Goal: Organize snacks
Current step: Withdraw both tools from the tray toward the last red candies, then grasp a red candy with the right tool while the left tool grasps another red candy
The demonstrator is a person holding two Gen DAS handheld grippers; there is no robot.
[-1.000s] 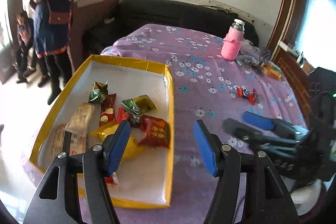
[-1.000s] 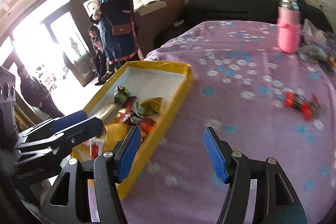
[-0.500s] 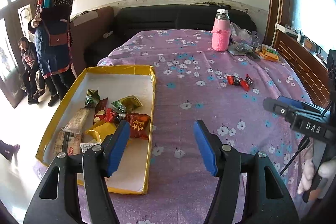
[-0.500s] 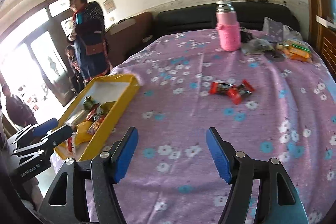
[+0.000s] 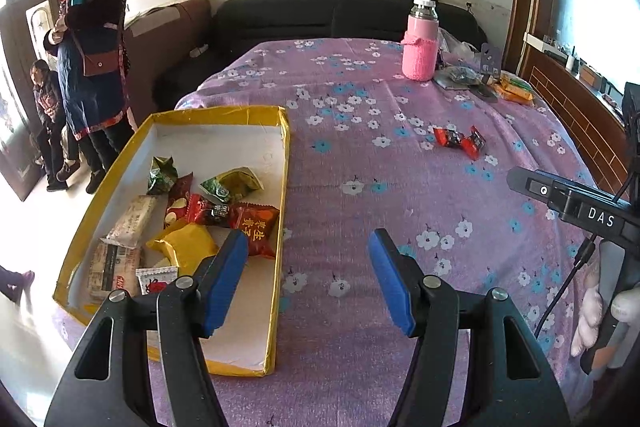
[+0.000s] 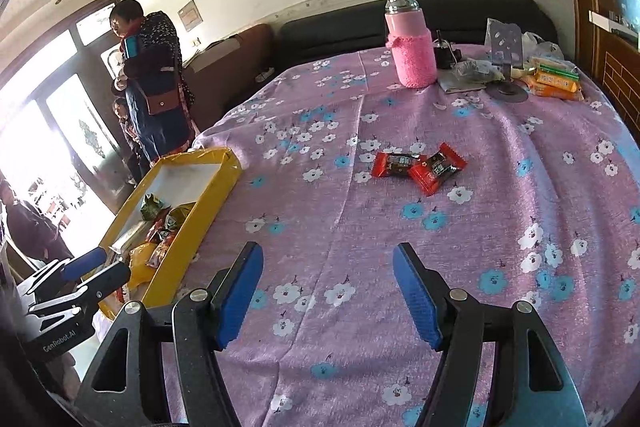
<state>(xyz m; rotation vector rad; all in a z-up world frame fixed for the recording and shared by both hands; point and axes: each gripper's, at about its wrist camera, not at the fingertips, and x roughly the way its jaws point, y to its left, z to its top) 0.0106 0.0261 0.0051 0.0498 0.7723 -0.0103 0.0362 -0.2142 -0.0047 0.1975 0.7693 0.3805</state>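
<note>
Indoors, over a table under a purple flowered cloth point(image 6: 400, 227). Left gripper point(image 5: 304, 263) open and empty, blue fingers point(image 5: 224, 279) spread, poised over the near right rim of a yellow box point(image 5: 282, 227) at the table's left edge. Inside the box, a heap of wrapped snacks point(image 5: 200, 215): green, red, yellow and tan packets, lying just beyond and left of the left finger, none between the two. Right gripper point(image 6: 326, 291) also open and empty; jaws just widened slightly, only bare cloth between its fingers point(image 6: 416, 295). Two red candy packets point(image 6: 420, 165) touching each other on the open cloth, well ahead of the right gripper's fingertips and a little right of centre; seen from the left wrist point(image 5: 460, 141), far ahead and to the right. At the far end, an upright bottle in a pink knitted sleeve point(image 6: 412, 47), with orange and green packs point(image 6: 554, 81) and other clutter beside it. Standing beyond the box, a person in a dark coat point(image 5: 94, 67).
</note>
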